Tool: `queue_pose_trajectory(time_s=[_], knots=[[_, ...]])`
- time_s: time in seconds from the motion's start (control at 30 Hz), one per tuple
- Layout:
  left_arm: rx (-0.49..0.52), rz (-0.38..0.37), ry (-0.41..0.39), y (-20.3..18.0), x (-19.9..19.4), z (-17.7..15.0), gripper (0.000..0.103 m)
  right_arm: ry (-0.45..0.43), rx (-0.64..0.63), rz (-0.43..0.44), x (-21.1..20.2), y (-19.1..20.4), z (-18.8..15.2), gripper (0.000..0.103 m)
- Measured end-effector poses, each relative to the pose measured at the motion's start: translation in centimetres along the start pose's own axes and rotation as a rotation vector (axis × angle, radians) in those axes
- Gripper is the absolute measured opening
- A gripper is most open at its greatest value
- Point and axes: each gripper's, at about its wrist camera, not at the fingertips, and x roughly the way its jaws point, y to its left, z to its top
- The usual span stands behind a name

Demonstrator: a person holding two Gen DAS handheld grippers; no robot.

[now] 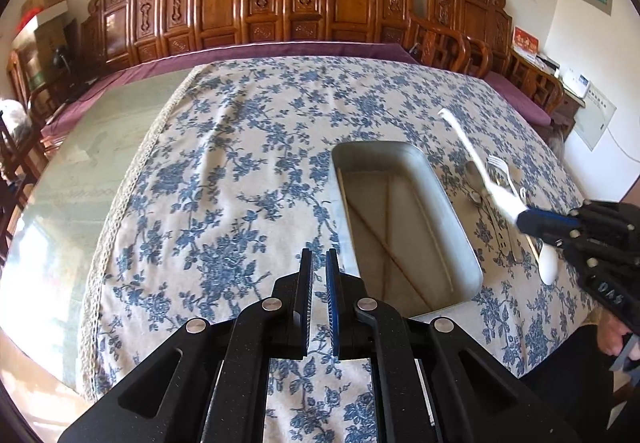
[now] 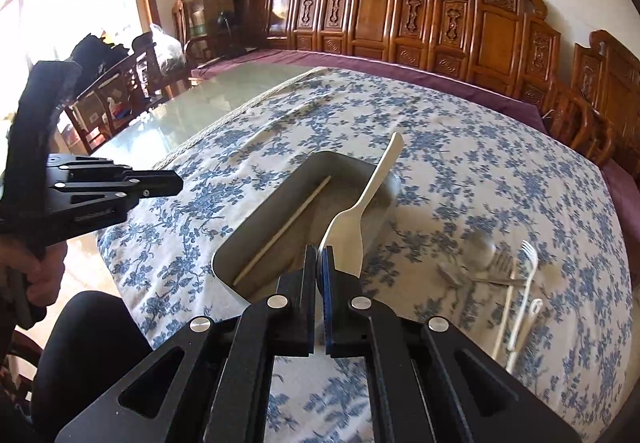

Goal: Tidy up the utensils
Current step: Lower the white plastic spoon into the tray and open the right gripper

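Note:
My right gripper [image 2: 319,253] is shut on the bowl end of a white plastic spoon [image 2: 360,203] and holds it above the near right part of a grey metal tray [image 2: 260,211]. The spoon's handle points away over the tray. Chopsticks [image 2: 286,229] lie inside the tray. In the left wrist view the spoon [image 1: 476,163] is lifted right of the tray [image 1: 348,151], held by the right gripper [image 1: 524,221]. My left gripper [image 1: 319,257] is shut and empty, just left of the tray's near end; it also shows in the right wrist view [image 2: 176,183].
A metal spoon [image 2: 476,247], a metal fork [image 2: 500,269] and white plastic utensils [image 2: 520,303] lie on the floral tablecloth [image 2: 480,171] right of the tray. A white spoon [image 1: 548,263] lies under the right gripper. Carved wooden chairs [image 1: 280,3] line the far side. Bare glass tabletop [image 1: 80,163] lies to the left.

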Motion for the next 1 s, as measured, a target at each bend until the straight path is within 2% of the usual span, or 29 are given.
queue_pose_trajectory(time_s=[0.23,0.6,0.83,1.0], knots=[[-0.012,0.009,0.004,0.8,0.2,-0.2,0.005,0.053,-0.008,0.013,3.8,1.8,0.3,0.004],[0.000,-0.002,0.013,0.1,0.6,-0.7,0.005,0.108,0.044,0.030,7.6,1.6,-1.0,0.004],[0.015,-0.013,0.020,-0.7,0.8,-0.9,0.005,0.094,0.086,0.061,7.4,0.7,-1.7,0.008],[0.025,-0.023,0.023,-1.8,0.8,-1.0,0.006,0.037,0.104,0.082,4.8,-0.8,-2.5,0.012]])
